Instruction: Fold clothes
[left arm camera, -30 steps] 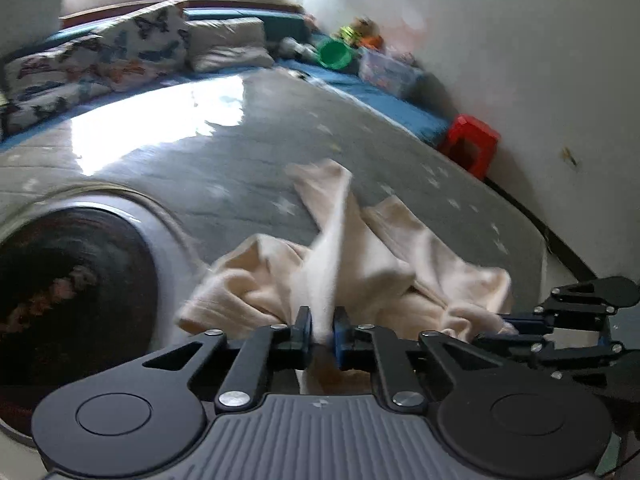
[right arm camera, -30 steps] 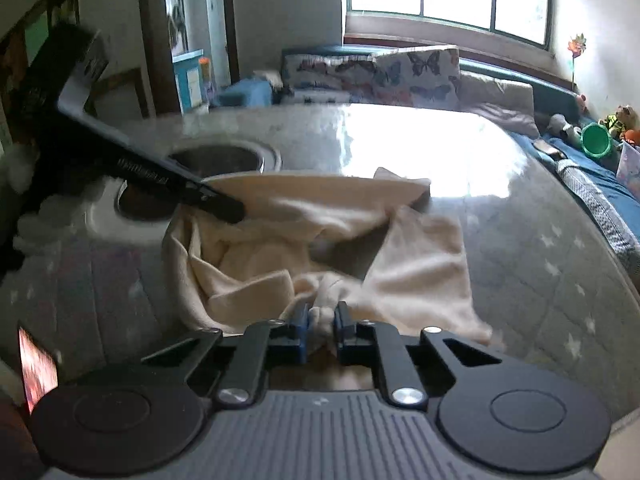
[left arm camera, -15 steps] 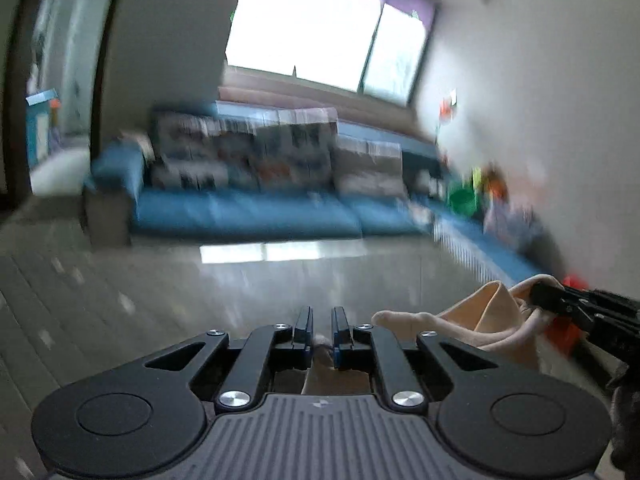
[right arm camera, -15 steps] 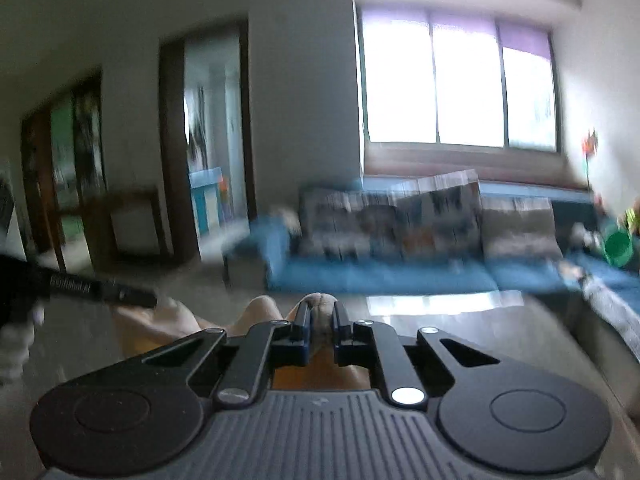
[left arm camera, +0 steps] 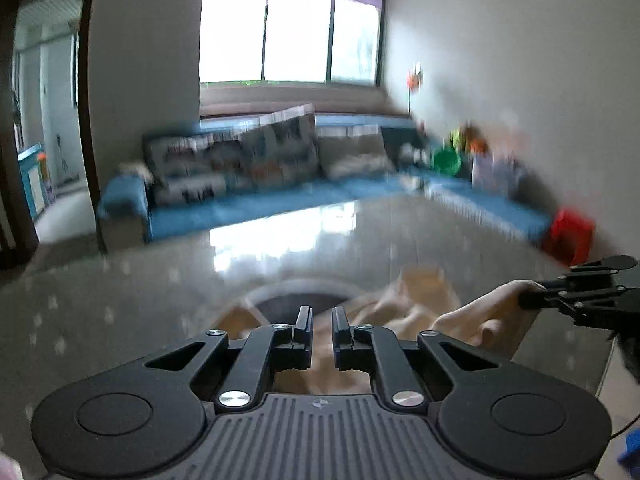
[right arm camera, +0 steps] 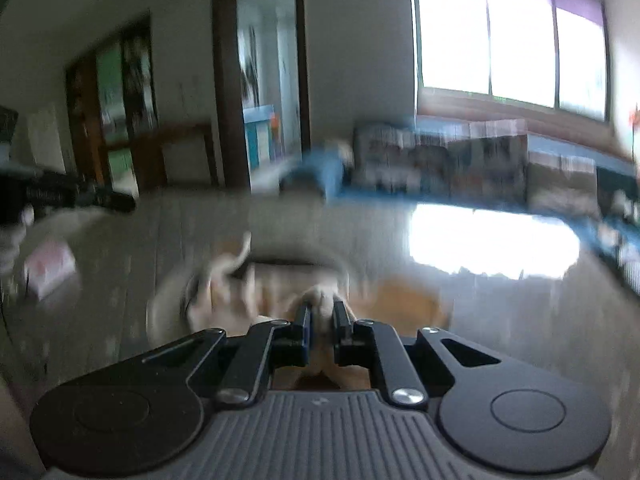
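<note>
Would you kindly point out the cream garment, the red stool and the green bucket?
cream garment (left arm camera: 476,318): left wrist view, on the raised fold near the other gripper.
red stool (left arm camera: 572,236): left wrist view, on its front face.
green bucket (left arm camera: 446,160): left wrist view, on its side.

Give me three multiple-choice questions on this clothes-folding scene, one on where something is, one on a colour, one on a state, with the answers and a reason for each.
1. Where does the red stool stand?
A. by the right-hand wall, past the end of the blue cushions
B. under the window
C. in the doorway

2. What colour is the garment?
A. navy
B. cream
C. green

3. How is the right gripper?
A. wide open, nothing in it
B. lying on the floor
C. shut on the garment

Answers:
1. A, the red stool sits against the wall at the right of the left wrist view.
2. B, the garment is pale cream.
3. C, the right gripper has a bunch of cloth pinched between its fingers.
</note>
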